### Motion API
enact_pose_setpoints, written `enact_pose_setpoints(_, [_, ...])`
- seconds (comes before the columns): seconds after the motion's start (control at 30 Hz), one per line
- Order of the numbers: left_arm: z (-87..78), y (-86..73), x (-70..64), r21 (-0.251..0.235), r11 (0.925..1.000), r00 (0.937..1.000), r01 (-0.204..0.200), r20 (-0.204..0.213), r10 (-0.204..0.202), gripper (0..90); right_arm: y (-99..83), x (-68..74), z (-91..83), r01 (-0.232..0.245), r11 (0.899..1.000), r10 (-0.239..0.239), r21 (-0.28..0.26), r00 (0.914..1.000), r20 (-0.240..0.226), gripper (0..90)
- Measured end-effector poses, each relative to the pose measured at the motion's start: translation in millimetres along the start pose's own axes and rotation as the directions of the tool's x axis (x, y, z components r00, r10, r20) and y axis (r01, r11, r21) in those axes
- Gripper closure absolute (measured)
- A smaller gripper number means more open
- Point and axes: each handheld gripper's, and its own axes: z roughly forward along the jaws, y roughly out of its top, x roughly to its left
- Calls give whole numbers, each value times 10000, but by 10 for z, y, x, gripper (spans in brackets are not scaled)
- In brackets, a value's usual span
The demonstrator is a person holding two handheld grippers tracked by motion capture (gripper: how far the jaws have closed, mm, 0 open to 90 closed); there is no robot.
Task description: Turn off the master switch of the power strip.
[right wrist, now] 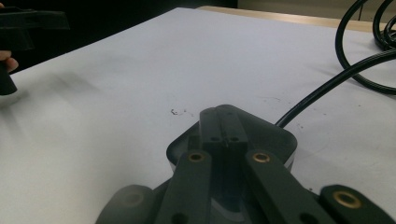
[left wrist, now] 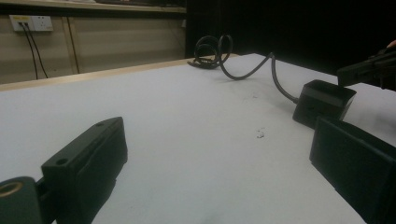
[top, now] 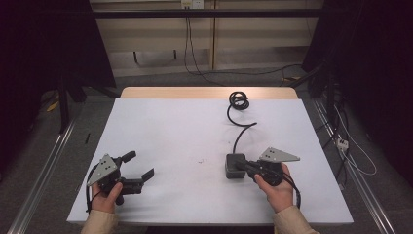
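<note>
High view: right gripper fingers are pressing together over the black adapter; left gripper fingers are gaping wide, holding nothing.

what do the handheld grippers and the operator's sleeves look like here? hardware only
Both the left gripper and the right gripper are matte black handheld units with two blocky jaws. Each carries a grey three-cornered plate with small holes on top, and a black cable trails from each handle. The right gripper view shows brass-coloured pivot bushings on flat black linkage bars. The sleeves are beige with plain cuffs.
</note>
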Motion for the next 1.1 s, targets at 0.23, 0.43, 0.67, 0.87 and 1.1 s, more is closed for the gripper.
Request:
enact_pose_setpoints(0.23, [-1,-2,5,20,10000,10000,-18,8,18,40,7,4,12,37,9998,-36,191,10000,-65,900])
enact_pose_setpoints(0.43, [1,-4,2,25,10000,10000,-2,8,2,40,4,-1,16,111,9997,-110,218,9999,-39,900])
enact_pose_setpoints(0.67, [0,-2,1,21,10000,10000,-4,17,4,40,0,-9,15,153,9997,-153,191,9999,5,900])
enact_pose_setpoints(0.87, [-3,-1,5,29,10000,10000,-36,10,36,40,-7,-9,21,202,9994,-203,263,9998,44,900])
enact_pose_setpoints(1.1, [-5,-1,5,29,10000,10000,-30,7,30,40,-22,0,26,306,9993,-308,203,9995,111,900])
